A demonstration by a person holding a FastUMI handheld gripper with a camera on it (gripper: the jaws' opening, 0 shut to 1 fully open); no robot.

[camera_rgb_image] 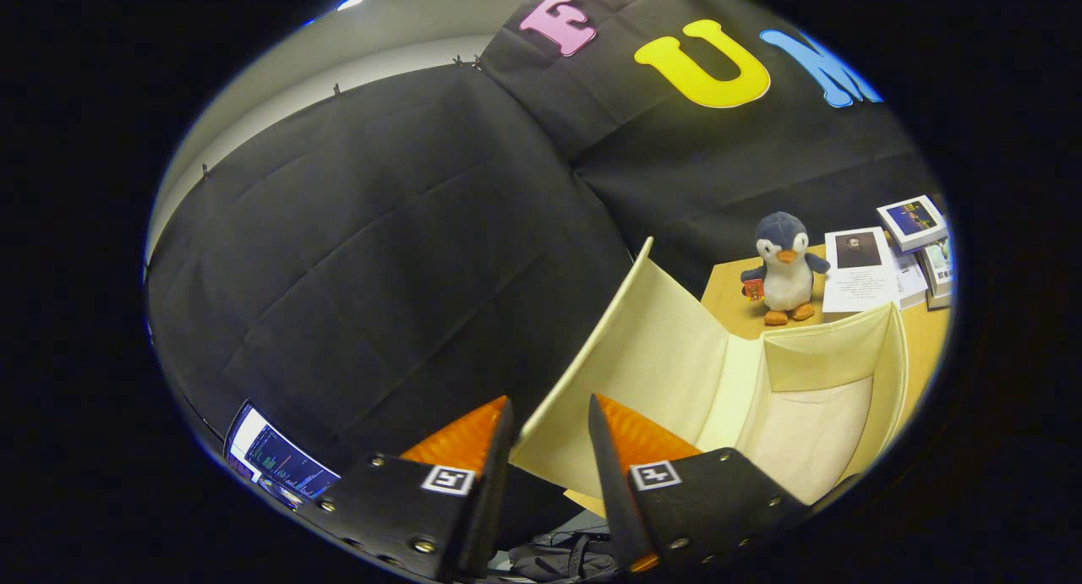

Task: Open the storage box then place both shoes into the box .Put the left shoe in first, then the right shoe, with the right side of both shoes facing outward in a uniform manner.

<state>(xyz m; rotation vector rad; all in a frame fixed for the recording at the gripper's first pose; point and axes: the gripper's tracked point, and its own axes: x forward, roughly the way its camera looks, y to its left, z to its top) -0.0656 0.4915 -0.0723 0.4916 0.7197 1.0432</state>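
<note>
Gripper [549,415] w/ fingers parted, nothing between them, just short of raised lid flap [642,356] of cream fabric storage box [879,347] lying ahead-right: box prob. light, soft-walled, collapsible, so take flap by its stiffer free edge, not mid-panel.

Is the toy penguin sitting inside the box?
No, the toy penguin stands on the wooden table behind the open storage box, beyond the open claw, whose fingers hold nothing.
</note>
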